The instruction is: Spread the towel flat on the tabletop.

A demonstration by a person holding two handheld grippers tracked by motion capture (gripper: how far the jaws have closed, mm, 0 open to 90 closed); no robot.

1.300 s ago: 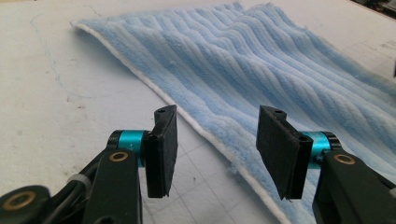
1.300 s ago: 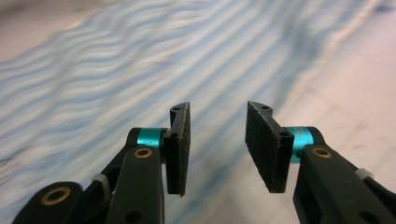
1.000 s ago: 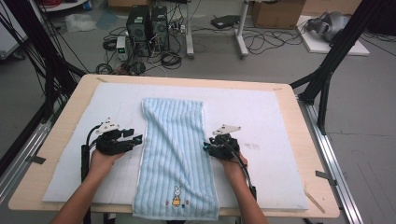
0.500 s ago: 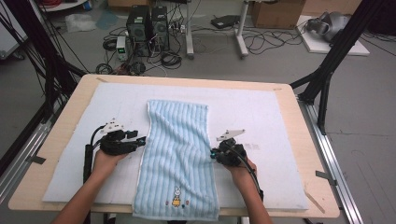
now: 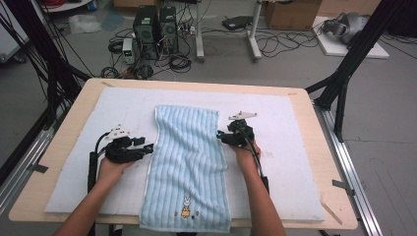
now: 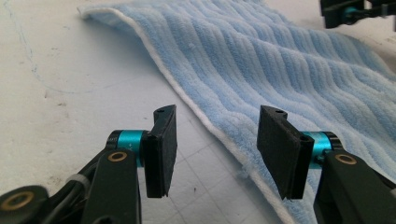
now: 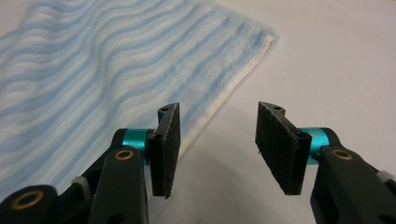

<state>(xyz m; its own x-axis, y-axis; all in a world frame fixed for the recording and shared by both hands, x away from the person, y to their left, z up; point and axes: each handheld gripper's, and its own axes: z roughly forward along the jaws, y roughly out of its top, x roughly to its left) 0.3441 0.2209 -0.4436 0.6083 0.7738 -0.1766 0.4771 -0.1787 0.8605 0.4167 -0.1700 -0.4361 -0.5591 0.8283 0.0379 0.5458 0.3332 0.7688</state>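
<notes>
A blue striped towel [image 5: 187, 167] lies flat and lengthwise on the white mat [image 5: 295, 147] that covers the table [image 5: 324, 123], its near end with a small embroidered rabbit hanging over the table's front edge. The left gripper [image 5: 149, 147] sits just off the towel's left edge, about halfway along its length, pointing toward the cloth; in the left gripper view its jaws stand apart with nothing between the pads, and the towel's white hem [image 6: 205, 126] runs diagonally ahead of them, passing under the gap toward the right-hand jaw. The right gripper [image 5: 220, 136] sits at the towel's right edge, nearer the far end, aimed inward at the cloth. Its jaws have just been opening and now stand apart and empty; in the right gripper view the towel's edge [image 7: 219, 102] lies ahead and to the left of the gap, with its far corner beyond, and bare mat lies under the right-hand jaw.
</notes>
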